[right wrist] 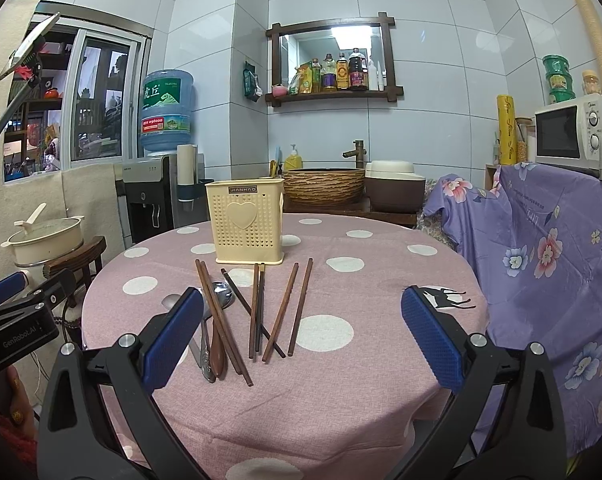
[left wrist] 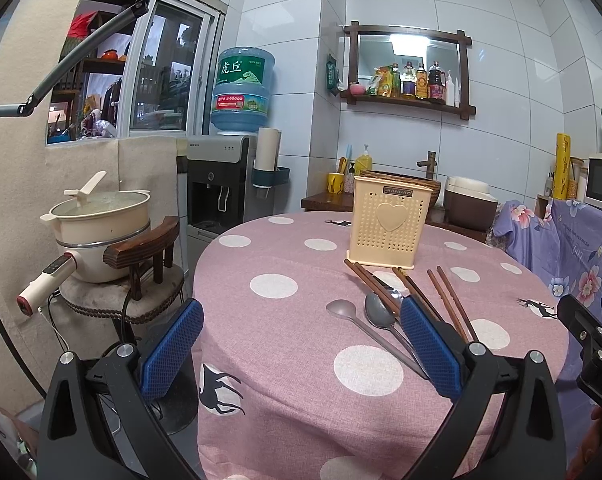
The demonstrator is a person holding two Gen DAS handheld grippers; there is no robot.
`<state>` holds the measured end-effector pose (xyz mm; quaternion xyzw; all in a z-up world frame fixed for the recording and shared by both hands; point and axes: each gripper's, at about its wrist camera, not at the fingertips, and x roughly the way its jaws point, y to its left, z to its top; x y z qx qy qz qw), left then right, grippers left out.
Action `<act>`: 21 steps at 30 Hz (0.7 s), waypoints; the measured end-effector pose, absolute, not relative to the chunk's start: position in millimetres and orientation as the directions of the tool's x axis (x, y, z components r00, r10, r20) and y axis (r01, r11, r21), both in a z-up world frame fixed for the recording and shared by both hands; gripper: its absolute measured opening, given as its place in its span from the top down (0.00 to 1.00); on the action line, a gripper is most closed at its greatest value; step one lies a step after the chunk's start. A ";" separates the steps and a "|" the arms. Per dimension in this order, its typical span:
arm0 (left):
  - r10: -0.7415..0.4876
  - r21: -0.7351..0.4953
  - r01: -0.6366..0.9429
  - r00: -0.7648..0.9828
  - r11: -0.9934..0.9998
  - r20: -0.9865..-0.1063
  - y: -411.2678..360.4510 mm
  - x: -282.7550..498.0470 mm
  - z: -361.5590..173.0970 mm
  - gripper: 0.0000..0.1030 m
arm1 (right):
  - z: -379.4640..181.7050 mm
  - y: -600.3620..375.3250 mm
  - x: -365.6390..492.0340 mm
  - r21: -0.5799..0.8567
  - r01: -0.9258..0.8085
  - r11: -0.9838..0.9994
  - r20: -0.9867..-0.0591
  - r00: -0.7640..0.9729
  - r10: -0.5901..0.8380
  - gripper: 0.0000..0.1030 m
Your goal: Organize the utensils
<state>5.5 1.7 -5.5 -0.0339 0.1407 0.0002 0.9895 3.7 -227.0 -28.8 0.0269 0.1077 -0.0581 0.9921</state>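
Observation:
A cream perforated utensil holder [left wrist: 389,226] [right wrist: 247,222] with a heart on its front stands upright on the round pink polka-dot table [left wrist: 301,380] [right wrist: 341,392]. In front of it lie several brown wooden chopsticks [right wrist: 297,308] [left wrist: 451,300], metal spoons [left wrist: 377,312] [right wrist: 221,294] and a wooden spoon [right wrist: 218,354]. My left gripper [left wrist: 301,344] is open and empty, low at the table's left front. My right gripper [right wrist: 301,340] is open and empty, above the table's front, the chopsticks lying between its fingers in view.
A cream pot [left wrist: 101,216] sits on a stool left of the table. A water dispenser [left wrist: 229,184], basin [right wrist: 325,186] and rice cooker [right wrist: 395,188] stand behind. A purple floral cloth [right wrist: 549,248] covers furniture at the right, under a microwave [right wrist: 573,132].

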 end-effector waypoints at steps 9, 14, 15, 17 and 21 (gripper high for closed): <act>-0.008 -0.066 -0.011 0.960 0.998 -0.280 1.2 5.7 -5.0 0.05 | -28.5 -226.9 3.6 0.041 0.121 0.992 -0.218 0.970 -0.109 0.05; -0.008 -0.066 -0.011 0.960 0.998 -0.279 1.2 5.7 -5.1 0.05 | -29.1 -226.3 4.3 0.041 0.120 0.992 -0.219 0.970 -0.108 0.05; -0.008 -0.066 -0.011 0.960 0.998 -0.280 1.3 5.8 -5.2 0.05 | -29.8 -225.8 4.7 0.041 0.120 0.992 -0.219 0.970 -0.108 0.05; -0.008 -0.066 -0.011 0.960 0.998 -0.280 1.1 5.8 -5.1 0.05 | -29.9 -225.9 4.7 0.041 0.119 0.992 -0.219 0.970 -0.108 0.05; -0.008 -0.065 -0.010 0.958 0.998 -0.285 1.7 6.7 -10.2 0.05 | -32.1 -224.2 6.3 0.042 0.117 0.992 -0.223 0.969 -0.105 0.05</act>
